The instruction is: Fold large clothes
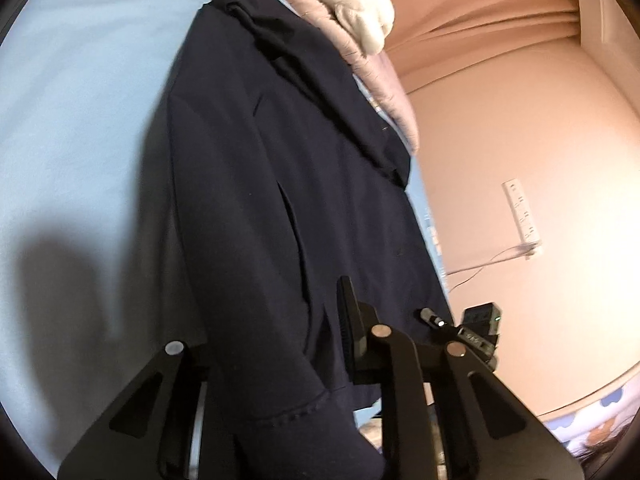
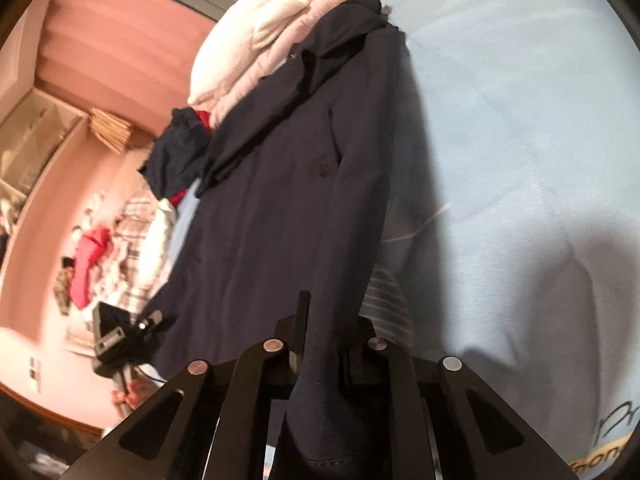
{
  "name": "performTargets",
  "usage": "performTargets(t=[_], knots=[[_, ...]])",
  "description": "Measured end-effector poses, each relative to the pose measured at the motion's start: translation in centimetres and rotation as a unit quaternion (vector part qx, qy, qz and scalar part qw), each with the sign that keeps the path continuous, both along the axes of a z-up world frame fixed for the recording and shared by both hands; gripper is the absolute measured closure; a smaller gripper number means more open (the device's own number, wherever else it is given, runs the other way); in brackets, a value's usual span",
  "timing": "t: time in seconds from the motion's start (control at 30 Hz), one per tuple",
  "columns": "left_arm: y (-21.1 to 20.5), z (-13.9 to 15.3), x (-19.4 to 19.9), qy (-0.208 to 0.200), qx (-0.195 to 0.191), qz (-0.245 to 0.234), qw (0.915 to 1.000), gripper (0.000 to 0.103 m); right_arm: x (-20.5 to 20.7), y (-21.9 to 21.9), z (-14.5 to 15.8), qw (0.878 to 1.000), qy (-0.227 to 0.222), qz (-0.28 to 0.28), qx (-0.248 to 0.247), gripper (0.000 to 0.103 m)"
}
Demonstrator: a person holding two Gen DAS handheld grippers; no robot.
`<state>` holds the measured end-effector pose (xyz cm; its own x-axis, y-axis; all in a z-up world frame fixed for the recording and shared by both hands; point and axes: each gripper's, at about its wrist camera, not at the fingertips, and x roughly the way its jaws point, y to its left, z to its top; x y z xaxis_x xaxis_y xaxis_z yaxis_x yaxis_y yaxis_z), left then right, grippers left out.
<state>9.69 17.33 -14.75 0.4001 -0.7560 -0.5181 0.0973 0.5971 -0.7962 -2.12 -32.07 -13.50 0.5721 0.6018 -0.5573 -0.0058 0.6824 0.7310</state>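
Observation:
A large dark navy garment [image 1: 288, 184] with long sleeves lies stretched over a light blue bed sheet [image 1: 80, 120]. My left gripper [image 1: 296, 344] is shut on its near hem, with cloth bunched between the fingers. In the right wrist view the same garment [image 2: 288, 184] runs away from me, and my right gripper [image 2: 324, 340] is shut on another part of its near edge. The left gripper [image 2: 120, 336] shows in the right wrist view at the garment's left corner. The right gripper [image 1: 472, 332] shows in the left wrist view at the right corner.
A white fluffy cushion [image 2: 248, 36] and pink quilt [image 1: 384, 92] lie at the garment's far end. A heap of navy, red and checked clothes [image 2: 136, 216] lies at the bed's left. A pink wall with a power strip [image 1: 522, 216] is to the right.

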Motion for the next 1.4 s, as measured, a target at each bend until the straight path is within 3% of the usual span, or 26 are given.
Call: performTargets(t=[0.13, 0.33, 0.6, 0.77, 1.03, 1.23, 1.4], knots=[[-0.6, 0.9, 0.0, -0.014, -0.013, -0.012, 0.9998, 0.09, 0.2, 0.1, 0.7, 0.999, -0.021, 0.003, 0.036, 0.092], [-1.1, 3.2, -0.3, -0.06, -0.033, -0.019, 0.9975, 0.09, 0.3, 1.1, 2.0, 0.999, -0.033, 0.014, 0.018, 0.094], [-1.5, 7.0, -2.5, -0.142, -0.01, -0.02, 0.9896, 0.095, -0.6, 1.0, 4.3, 0.995, -0.091, 0.008, 0.046, 0.095], [-1.5, 6.5, -2.2, -0.143, -0.019, -0.02, 0.9893, 0.095, -0.9, 0.9, 4.8, 0.992, -0.114, 0.01, 0.05, 0.095], [-1.3, 8.0, -2.8, -0.18, -0.028, -0.018, 0.9832, 0.095, -1.8, 0.2, 5.2, 0.99, -0.128, 0.009, 0.061, 0.096], [-1.3, 10.9, -5.1, -0.21, -0.017, -0.032, 0.977, 0.095, -2.8, -0.4, 6.3, 0.988, -0.141, 0.008, 0.064, 0.096], [-0.9, 13.9, -7.8, -0.247, -0.026, -0.038, 0.968, 0.095, -5.1, -0.9, 9.4, 0.981, -0.189, 0.018, 0.045, 0.096]])
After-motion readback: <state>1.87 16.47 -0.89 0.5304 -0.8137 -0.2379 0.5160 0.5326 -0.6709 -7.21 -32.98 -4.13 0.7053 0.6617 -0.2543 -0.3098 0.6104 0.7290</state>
